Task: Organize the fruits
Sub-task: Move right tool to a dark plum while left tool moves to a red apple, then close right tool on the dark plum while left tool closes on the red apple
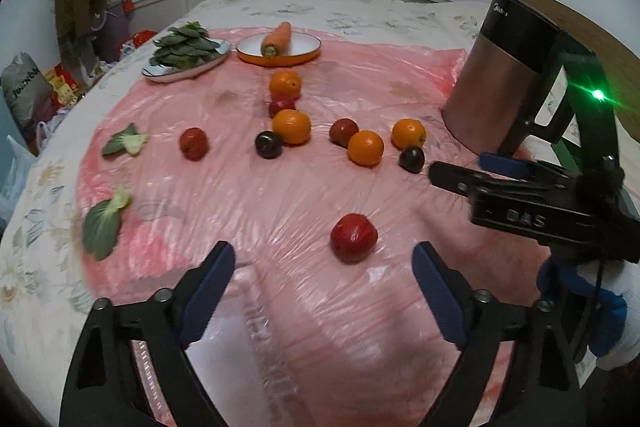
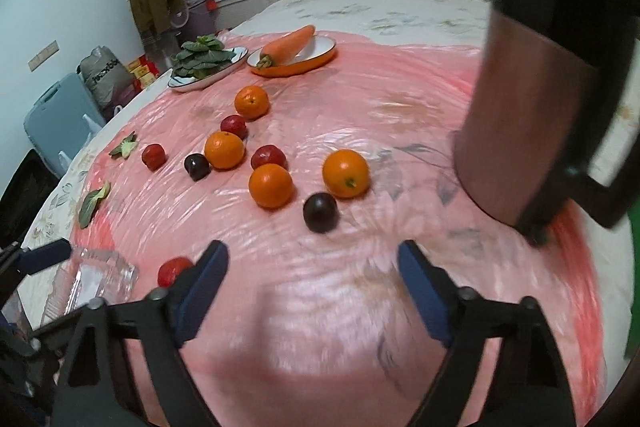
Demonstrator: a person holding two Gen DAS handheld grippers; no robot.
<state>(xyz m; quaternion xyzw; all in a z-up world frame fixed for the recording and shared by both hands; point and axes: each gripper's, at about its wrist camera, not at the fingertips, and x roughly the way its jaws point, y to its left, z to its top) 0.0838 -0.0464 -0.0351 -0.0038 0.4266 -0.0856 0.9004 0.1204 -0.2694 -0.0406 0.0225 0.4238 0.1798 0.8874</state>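
Several oranges, red fruits and dark plums lie scattered on a pink plastic sheet. My left gripper is open and empty, just short of a red fruit that lies nearest to it. My right gripper is open and empty, a short way from a dark plum and two oranges. The right gripper also shows in the left wrist view, beside a dark plum. A clear glass dish sits at the lower left of the right wrist view, next to the nearest red fruit.
A copper and black kettle stands at the right. At the back, an orange-rimmed plate holds a carrot, and a white plate holds greens. Loose green leaves lie at the left. The sheet lies on a flowered cloth.
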